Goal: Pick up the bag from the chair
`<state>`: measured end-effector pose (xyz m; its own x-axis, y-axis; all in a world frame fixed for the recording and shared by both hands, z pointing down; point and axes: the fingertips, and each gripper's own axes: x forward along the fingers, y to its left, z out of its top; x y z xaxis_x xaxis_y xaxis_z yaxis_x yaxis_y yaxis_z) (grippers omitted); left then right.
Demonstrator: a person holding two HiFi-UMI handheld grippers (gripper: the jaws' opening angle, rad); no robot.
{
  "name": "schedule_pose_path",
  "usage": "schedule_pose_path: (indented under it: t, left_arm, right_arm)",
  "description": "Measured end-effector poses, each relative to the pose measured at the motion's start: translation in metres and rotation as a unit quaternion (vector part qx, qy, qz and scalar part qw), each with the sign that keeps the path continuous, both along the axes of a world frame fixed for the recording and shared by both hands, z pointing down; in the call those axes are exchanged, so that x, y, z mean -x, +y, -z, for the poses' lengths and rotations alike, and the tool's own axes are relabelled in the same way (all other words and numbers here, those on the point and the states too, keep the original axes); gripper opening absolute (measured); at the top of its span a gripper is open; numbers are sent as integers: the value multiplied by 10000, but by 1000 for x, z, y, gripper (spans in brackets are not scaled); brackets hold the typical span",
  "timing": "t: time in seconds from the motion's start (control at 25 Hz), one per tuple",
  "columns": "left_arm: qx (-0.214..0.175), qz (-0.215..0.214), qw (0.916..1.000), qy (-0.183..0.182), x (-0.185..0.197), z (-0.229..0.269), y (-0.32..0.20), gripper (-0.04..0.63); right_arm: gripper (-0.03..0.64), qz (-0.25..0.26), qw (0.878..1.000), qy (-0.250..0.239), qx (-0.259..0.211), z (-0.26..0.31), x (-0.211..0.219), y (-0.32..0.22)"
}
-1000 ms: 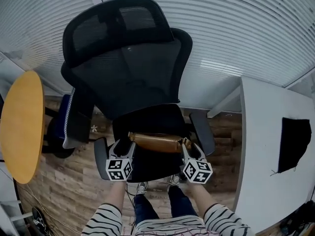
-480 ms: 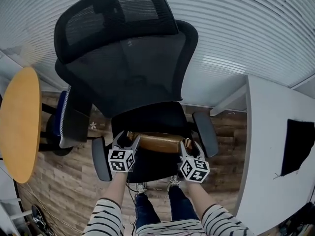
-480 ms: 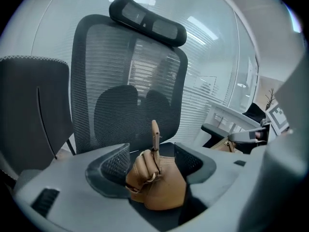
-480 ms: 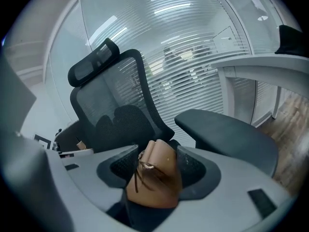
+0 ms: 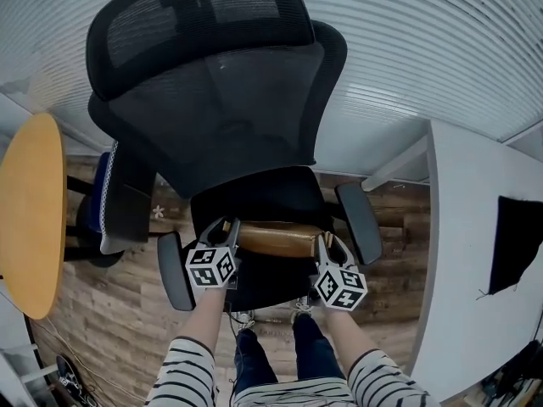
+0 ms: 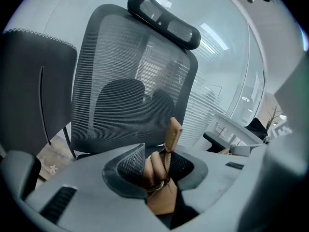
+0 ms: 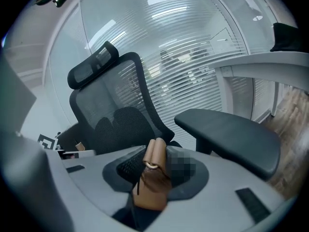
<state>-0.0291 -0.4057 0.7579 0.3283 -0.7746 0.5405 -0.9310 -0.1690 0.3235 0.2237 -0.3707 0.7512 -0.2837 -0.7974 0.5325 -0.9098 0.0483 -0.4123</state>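
Both forearms reach up from bottom centre; left gripper (image 5: 225, 230) and right gripper (image 5: 327, 244), tilted down, have just closed onto the ends of the bag (image 5: 278, 238), lower centre on the chair (image 5: 254, 195)

bag (image 5: 276, 238): tan-brown, leather look, long and slim. it lies crosswise over the front part of the seat (image 5: 254, 195), long axis running from one armrest side to the other, between the armrests and apart from both. gold-tone ring at each end. the end in the left gripper view (image 6: 161, 197) has a flat tab standing up. the end in the right gripper view (image 7: 153, 187) shows doubled strap ends. resting or just off the seat: can't tell.

chair (image 5: 229, 117): black mesh office chair, high back, separate headrest, upright.
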Motion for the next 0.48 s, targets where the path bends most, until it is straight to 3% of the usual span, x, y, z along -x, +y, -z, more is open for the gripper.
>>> schedule_pose_path:
  t: [0.28,0.48]
  left_arm:
    - [-65,-84,9998,144,-1,14,21,100]
    - [-412,-117,9990,125,4,46,32,89]
  right_arm:
    - [126,16,9999,134,24,7,-3,16]
    - [124,102,9997,177,-136,31,2,25]
